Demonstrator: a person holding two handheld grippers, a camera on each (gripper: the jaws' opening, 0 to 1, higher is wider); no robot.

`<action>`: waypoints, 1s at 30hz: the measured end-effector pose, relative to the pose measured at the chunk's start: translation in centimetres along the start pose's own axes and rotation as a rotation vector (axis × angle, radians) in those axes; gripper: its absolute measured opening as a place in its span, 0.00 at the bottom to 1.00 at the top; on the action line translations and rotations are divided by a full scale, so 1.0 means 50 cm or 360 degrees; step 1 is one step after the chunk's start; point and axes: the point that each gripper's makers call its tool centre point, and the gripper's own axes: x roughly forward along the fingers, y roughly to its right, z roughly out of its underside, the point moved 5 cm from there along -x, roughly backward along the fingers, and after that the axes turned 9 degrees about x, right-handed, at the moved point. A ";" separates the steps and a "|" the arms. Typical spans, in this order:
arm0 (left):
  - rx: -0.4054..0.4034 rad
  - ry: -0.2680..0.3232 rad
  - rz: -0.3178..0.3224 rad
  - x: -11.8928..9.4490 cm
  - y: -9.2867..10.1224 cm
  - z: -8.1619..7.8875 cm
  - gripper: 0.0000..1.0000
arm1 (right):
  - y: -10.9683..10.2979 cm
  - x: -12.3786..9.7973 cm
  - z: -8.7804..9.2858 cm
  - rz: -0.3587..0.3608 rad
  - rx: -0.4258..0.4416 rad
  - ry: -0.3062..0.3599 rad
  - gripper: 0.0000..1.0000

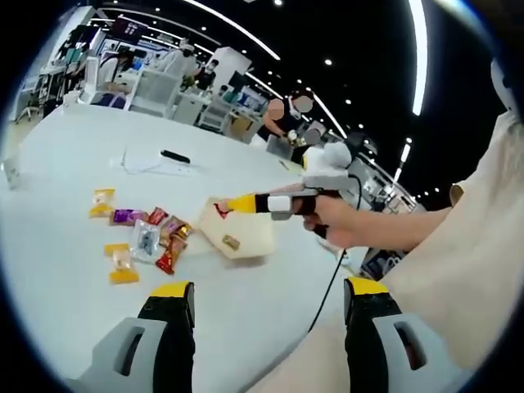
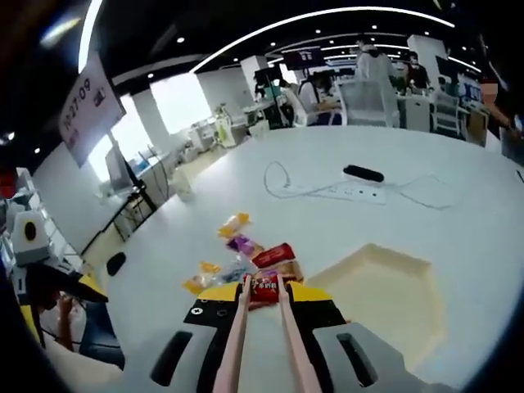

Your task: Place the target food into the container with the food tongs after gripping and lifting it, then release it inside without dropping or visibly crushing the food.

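- Clamping pink food tongs [image 2: 264,327], right gripper [image 2: 264,296] shut; tong tips pinching a red snack packet [image 2: 264,286], print unreadable.
- Gaping empty, left gripper [image 1: 266,303] over bare white table [image 1: 65,270].
- Resting beside the snack pile [image 1: 143,237], cream container [image 2: 385,299], open table beyond.

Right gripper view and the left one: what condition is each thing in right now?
Right tool: shut on food tongs.
Food tongs: pinching a red snack packet.
Container: empty, open-topped.
Snack pile: scattered loose on the table.
Left tool: open, holding nothing.
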 end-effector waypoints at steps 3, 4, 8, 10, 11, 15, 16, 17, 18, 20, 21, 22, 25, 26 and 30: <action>-0.0002 -0.0001 -0.0003 -0.002 0.003 0.004 0.74 | 0.000 -0.005 0.001 -0.0003 0.0010 0.0003 0.20; -0.0002 0.0000 -0.0003 -0.003 0.004 0.004 0.74 | 0.000 -0.005 0.001 -0.0005 0.0013 0.0003 0.20; 0.0001 0.0002 0.0001 -0.002 0.008 0.005 0.74 | -0.004 -0.011 -0.001 -0.0008 0.0009 0.0011 0.20; 0.0003 0.0003 0.0003 -0.001 0.010 0.005 0.74 | -0.004 -0.012 -0.003 -0.0008 0.0011 0.0014 0.20; 0.0003 0.0004 0.0005 -0.001 0.011 0.006 0.74 | -0.002 -0.015 -0.005 -0.0002 0.0005 0.0020 0.20; -0.0003 0.0006 0.0008 -0.001 0.014 0.008 0.74 | 0.004 -0.023 -0.011 0.0001 0.0016 0.0033 0.20; -0.0002 0.0001 0.0011 -0.001 0.015 0.011 0.74 | 0.007 -0.026 -0.014 0.0008 0.0008 0.0037 0.20; -0.0003 -0.0001 0.0013 -0.001 0.016 0.011 0.74 | 0.010 -0.028 -0.016 0.0013 0.0009 0.0044 0.20; -0.0002 -0.0003 0.0014 0.000 0.017 0.012 0.74 | 0.012 -0.031 -0.018 0.0016 0.0011 0.0050 0.20; 0.0000 -0.0009 0.0020 0.001 0.019 0.017 0.74 | 0.012 -0.039 -0.023 0.0023 0.0011 0.0059 0.20; -0.0002 -0.0008 0.0020 0.002 0.020 0.018 0.74 | 0.014 -0.041 -0.023 0.0026 0.0011 0.0061 0.20; -0.0004 -0.0007 0.0021 0.002 0.021 0.018 0.74 | 0.016 -0.042 -0.023 0.0028 0.0011 0.0064 0.20; -0.0012 -0.0011 0.0031 0.006 0.026 0.023 0.74 | 0.023 -0.051 -0.019 0.0034 0.0024 0.0065 0.20; -0.0009 -0.0016 0.0034 0.007 0.028 0.024 0.74 | 0.023 -0.053 -0.018 0.0038 0.0020 0.0067 0.20; -0.0012 -0.0024 0.0037 0.007 0.030 0.027 0.74 | 0.027 -0.063 -0.021 0.0051 0.0033 0.0085 0.20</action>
